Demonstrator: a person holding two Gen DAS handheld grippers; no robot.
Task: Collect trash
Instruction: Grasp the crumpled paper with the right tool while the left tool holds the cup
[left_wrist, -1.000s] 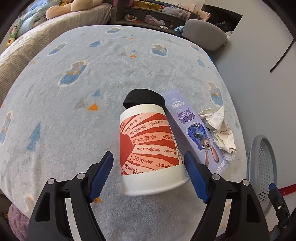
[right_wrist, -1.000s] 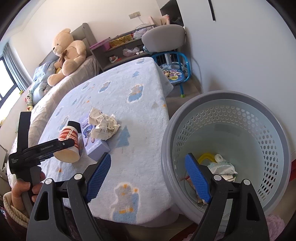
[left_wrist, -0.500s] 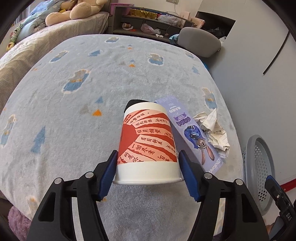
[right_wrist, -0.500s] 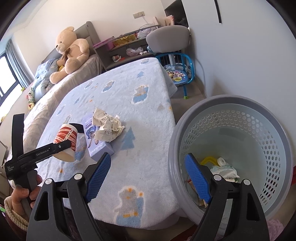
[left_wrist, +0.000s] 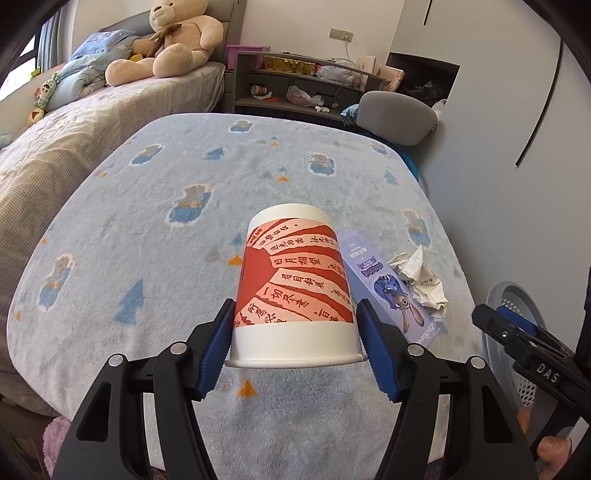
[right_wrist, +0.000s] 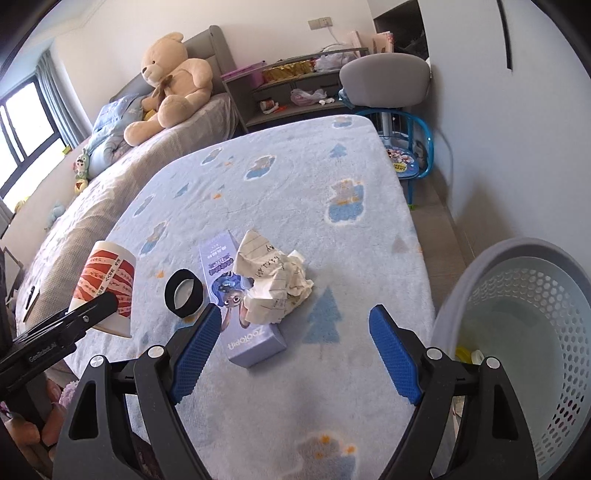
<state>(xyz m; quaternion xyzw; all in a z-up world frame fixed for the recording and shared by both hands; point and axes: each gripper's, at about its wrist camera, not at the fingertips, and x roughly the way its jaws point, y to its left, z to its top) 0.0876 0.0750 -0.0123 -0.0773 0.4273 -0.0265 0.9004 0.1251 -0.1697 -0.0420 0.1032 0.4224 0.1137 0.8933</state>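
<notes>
My left gripper (left_wrist: 295, 345) is shut on a white paper cup with a red label (left_wrist: 293, 291), held upside down and lifted off the blue blanket; it also shows in the right wrist view (right_wrist: 105, 282). A black lid (right_wrist: 184, 293) lies on the blanket where the cup stood. A purple box (right_wrist: 240, 306) and a crumpled paper (right_wrist: 275, 278) lie beside it; both also show in the left wrist view, box (left_wrist: 388, 288) and paper (left_wrist: 421, 284). My right gripper (right_wrist: 295, 350) is open and empty above the blanket's near edge.
A grey perforated trash basket (right_wrist: 517, 332) with some trash stands at the right of the bed, also in the left wrist view (left_wrist: 513, 306). A teddy bear (right_wrist: 173, 77), shelf (right_wrist: 291, 88), grey chair (right_wrist: 384, 81) and small blue chair (right_wrist: 406, 155) are further back.
My left gripper closed on the cup and lifted it, leaving the black lid on the blanket. My right gripper swung left from over the basket toward the box and paper.
</notes>
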